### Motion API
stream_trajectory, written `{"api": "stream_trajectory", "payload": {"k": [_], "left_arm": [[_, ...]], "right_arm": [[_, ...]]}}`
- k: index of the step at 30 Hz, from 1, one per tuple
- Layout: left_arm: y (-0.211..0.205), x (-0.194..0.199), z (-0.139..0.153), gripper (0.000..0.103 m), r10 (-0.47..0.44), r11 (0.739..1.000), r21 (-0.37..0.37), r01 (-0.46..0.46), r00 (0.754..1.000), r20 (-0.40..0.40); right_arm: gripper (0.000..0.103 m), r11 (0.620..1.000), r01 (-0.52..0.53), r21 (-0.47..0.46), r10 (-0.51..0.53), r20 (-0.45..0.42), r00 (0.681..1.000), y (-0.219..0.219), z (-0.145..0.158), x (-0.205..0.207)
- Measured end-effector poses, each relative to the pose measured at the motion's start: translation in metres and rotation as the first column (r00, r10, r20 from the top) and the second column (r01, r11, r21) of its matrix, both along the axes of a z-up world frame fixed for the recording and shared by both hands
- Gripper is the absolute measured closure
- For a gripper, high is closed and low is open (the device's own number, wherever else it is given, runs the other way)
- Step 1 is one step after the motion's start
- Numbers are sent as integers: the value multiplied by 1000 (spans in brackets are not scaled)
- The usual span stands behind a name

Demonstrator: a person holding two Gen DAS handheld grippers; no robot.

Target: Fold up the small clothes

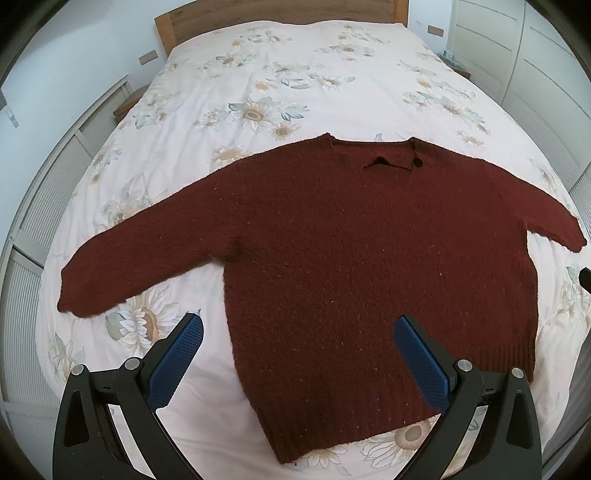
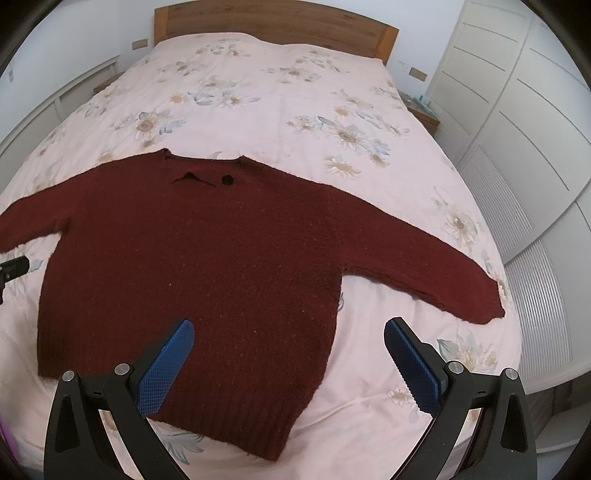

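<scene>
A dark red knitted sweater (image 1: 351, 251) lies flat on the bed, both sleeves spread out, neck toward the headboard; it also shows in the right wrist view (image 2: 207, 258). My left gripper (image 1: 299, 325) is open and empty, held above the sweater's lower left side, its left finger (image 1: 177, 362) over the sheet. My right gripper (image 2: 288, 332) is open and empty above the sweater's lower right side, its right finger (image 2: 413, 369) over the sheet. Each gripper's edge shows in the other view: the right one (image 1: 585, 277) and the left one (image 2: 13, 267).
The bed has a pale floral sheet (image 1: 280, 74) and a wooden headboard (image 2: 273, 22). White wardrobe doors (image 2: 517, 122) stand on the right, a white slatted panel (image 1: 40, 221) on the left. Small bedside tables (image 2: 424, 114) flank the headboard.
</scene>
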State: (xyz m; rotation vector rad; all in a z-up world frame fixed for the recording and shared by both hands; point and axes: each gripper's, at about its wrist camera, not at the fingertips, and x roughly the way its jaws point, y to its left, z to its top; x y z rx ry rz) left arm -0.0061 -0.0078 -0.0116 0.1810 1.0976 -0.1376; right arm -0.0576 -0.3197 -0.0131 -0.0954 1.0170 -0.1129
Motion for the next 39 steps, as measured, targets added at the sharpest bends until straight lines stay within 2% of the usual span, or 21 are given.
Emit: {"api": "stream_trajectory", "payload": {"k": [4,8,13,16,21,24,28,30,34,37,39], "left_arm": [[-1,3,-4,1,1,1000,11,-1,1000,-5],[-3,11,-6,1,-12,1000,-2,12,1000,-7],[-8,29,-8,1,-30,1000,2,30,1000,3],[-12,45,-8,1,-39,999,2,39,999,9],[-19,77,-14,1,-57,998,-2,57,998,8],[-22,94,-21,1,-69,997,-23,69,998,-9],[-26,108,-37,1,-70,998,-5,69,997,-38],[-27,112,-49,1,-72,997,-2,72,995,-63],[-24,116,-71,1,-69,998,3,70,992,-103],[-19,118,-80,1,-58,998,11,60,991,-124],[-13,119,-84,1,-50,998,22,53,990,-132]], "right_arm": [[0,1000,17,-5,-17,5,1000,-5,-3,4],[0,998,60,10,-60,22,998,-29,-5,14],[0,985,172,22,-173,57,983,-92,-6,30],[0,962,271,34,-273,78,959,-149,-11,43],[0,901,426,78,-431,60,900,-237,-36,56],[0,850,513,121,-519,24,854,-286,-61,59],[0,766,611,199,-612,-68,788,-337,-105,60],[0,727,650,221,-643,-113,757,-357,-128,61],[0,664,719,206,-690,-204,695,-377,-167,63],[0,613,739,279,-712,-210,670,-388,-180,60],[0,595,747,298,-722,-209,659,-394,-182,60]]}}
